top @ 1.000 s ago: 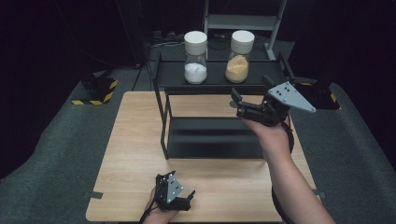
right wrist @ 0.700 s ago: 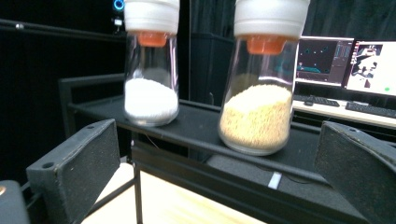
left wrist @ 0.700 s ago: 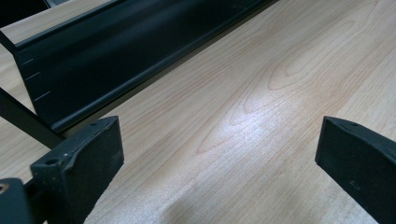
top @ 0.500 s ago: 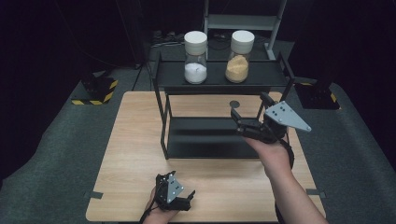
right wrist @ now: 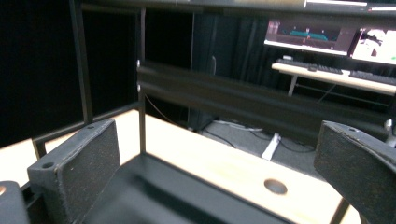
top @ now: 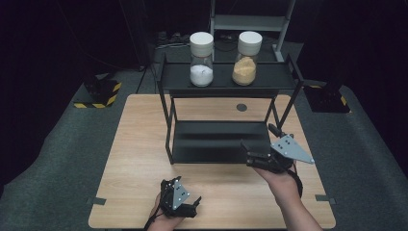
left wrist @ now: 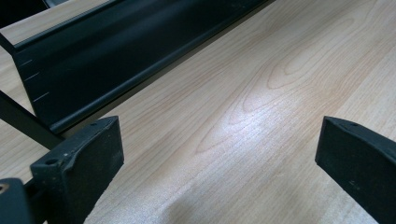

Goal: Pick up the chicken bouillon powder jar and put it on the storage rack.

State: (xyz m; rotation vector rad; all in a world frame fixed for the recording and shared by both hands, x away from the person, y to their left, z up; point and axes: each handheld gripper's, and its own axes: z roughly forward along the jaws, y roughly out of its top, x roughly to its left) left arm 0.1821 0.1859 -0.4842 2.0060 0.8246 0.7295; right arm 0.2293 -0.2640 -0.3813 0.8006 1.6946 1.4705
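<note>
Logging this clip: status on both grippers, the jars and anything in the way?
Left gripper open, empty, low over table. Right gripper open, empty, at rack lower shelf. Two jars, white and tan, upright on top shelf. Nothing blocking.

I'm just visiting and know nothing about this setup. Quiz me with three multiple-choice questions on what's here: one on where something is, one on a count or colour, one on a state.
1. Where do the two jars stand?
A. on the rack's top shelf
B. on the rack's bottom shelf
C. on the wooden table in front of the rack

2. What colour are the jar lids?
A. red
B. white
C. black

3. How do the right gripper's jaws stand?
A. clamped on a jar
C. shut on nothing
B. open, holding nothing

Answers:
1. A: the white-filled jar and the tan-filled jar both sit on the top shelf of the rack.
2. B: both lids show white from above.
3. B: the right gripper hangs by the rack's bottom shelf, and its own view shows the jaws wide apart with nothing between them.
</note>
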